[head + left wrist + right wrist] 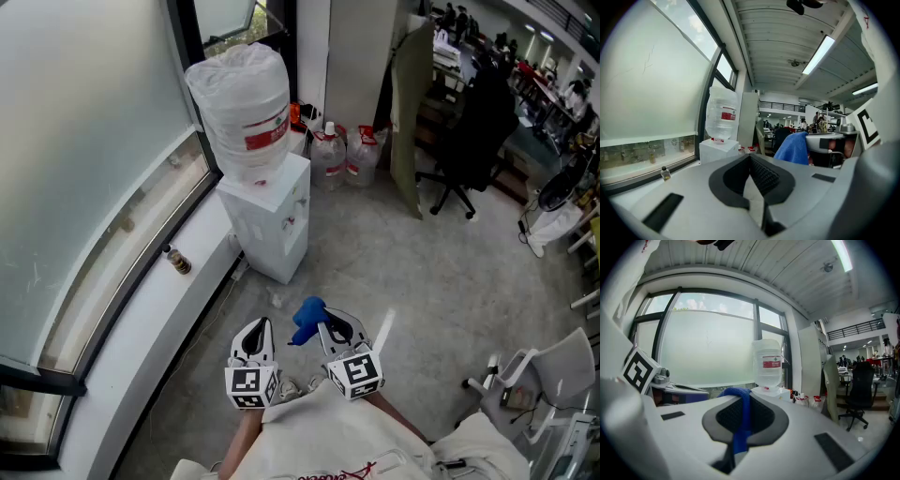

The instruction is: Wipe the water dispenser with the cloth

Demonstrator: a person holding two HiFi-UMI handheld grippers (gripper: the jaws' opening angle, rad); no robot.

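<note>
The white water dispenser stands by the window with a large clear bottle on top; it also shows in the left gripper view and the right gripper view. My right gripper is shut on a blue cloth, which sticks out between its jaws. My left gripper is shut with nothing in it. Both grippers are held close to my body, well short of the dispenser.
A small brown bottle sits on the window sill. Spare water jugs stand behind the dispenser. A black office chair is to the right, a white chair at the lower right.
</note>
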